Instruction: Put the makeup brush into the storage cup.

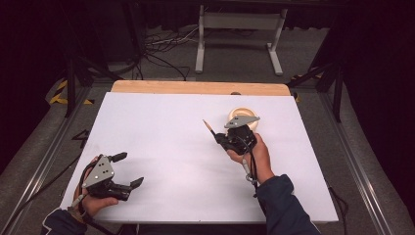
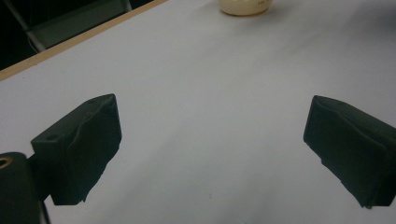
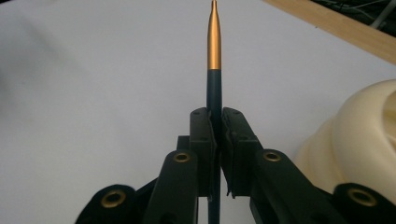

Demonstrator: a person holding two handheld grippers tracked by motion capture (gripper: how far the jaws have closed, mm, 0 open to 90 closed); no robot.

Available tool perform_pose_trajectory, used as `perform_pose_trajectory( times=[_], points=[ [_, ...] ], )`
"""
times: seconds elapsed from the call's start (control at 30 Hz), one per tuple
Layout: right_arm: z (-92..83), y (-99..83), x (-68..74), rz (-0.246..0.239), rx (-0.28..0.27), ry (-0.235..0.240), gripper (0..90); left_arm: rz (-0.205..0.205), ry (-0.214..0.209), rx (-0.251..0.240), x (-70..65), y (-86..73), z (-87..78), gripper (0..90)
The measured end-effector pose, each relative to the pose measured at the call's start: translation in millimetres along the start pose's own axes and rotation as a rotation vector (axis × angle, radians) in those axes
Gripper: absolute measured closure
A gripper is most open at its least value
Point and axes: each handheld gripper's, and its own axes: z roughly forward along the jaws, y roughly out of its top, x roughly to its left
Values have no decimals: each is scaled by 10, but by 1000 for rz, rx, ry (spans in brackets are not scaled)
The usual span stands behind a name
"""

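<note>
Right hand-held gripper (image 3: 216, 135) clamps pen (image 3: 214, 46) | left hand-held gripper (image 2: 212, 154) wide, holding nothing | bowl (image 3: 364, 140) beside pen

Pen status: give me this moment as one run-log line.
right gripper: shut on pen, lifted off table | left gripper: open, nothing held | cream bowl: beside right gripper
</note>
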Motion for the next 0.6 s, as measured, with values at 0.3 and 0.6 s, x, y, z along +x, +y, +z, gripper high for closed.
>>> perform_pose_trajectory(
  times=[0.3, 0.6],
  points=[
    [-221, -19, -94, 10, -125, -18, 841, -5, 8, -3, 16, -9, -21, 49],
    [-372, -20, -191, 16, -228, -45, 842, -7, 14, -3, 18, -14, -41, 50]
  ],
)
